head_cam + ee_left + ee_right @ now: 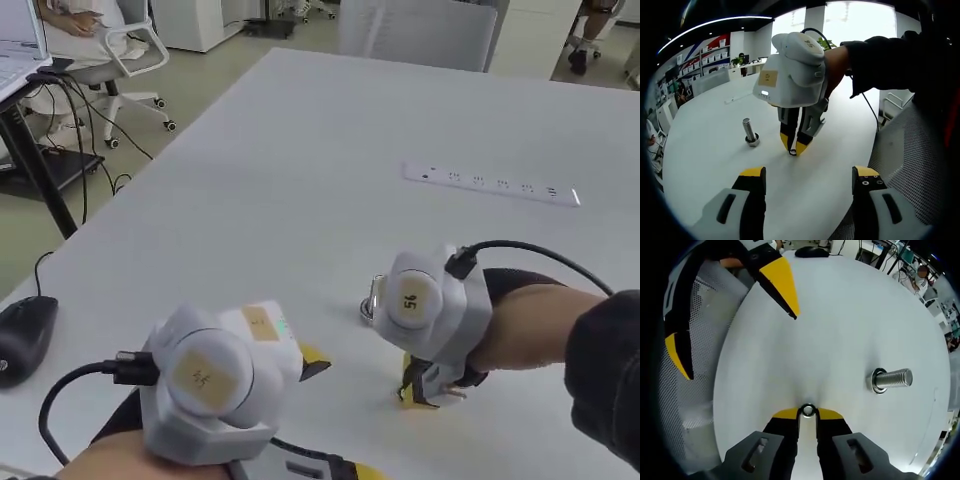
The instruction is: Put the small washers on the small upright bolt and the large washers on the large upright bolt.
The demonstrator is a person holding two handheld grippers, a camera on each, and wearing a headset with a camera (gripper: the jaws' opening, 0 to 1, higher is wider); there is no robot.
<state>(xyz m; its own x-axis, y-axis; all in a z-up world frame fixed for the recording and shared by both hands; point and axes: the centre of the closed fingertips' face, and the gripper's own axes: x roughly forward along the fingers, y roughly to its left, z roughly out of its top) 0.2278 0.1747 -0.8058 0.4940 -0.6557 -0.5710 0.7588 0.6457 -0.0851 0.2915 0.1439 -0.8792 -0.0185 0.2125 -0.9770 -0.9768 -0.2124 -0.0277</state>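
Head view: my right gripper (418, 393) points down at the white table (300, 180), tips on or just above the surface. The upright bolt (373, 298) peeks out just beside it, on the far side, half hidden by the gripper body.

Left gripper view: my left gripper (809, 174) hangs back with its jaws spread wide, holding nothing. It looks at the right gripper's tips, which are nearly together at the table. The bolt stands upright near them, with what looks like a ring already round its base.

Right gripper view: fingers narrow, pinching a small washer (808, 410) by its edges right at the tips, hole visible. The bolt is near, off to one side.

I'd say the step is the pickup, then the carry. To do it well: keep the pinch firm, since the hold is only on the rim. Lift straight, bring the hole centred above the bolt top, level the washer, lower it over the thread, then release. I can't tell whether this bolt is the small or the large one, so check before dropping.
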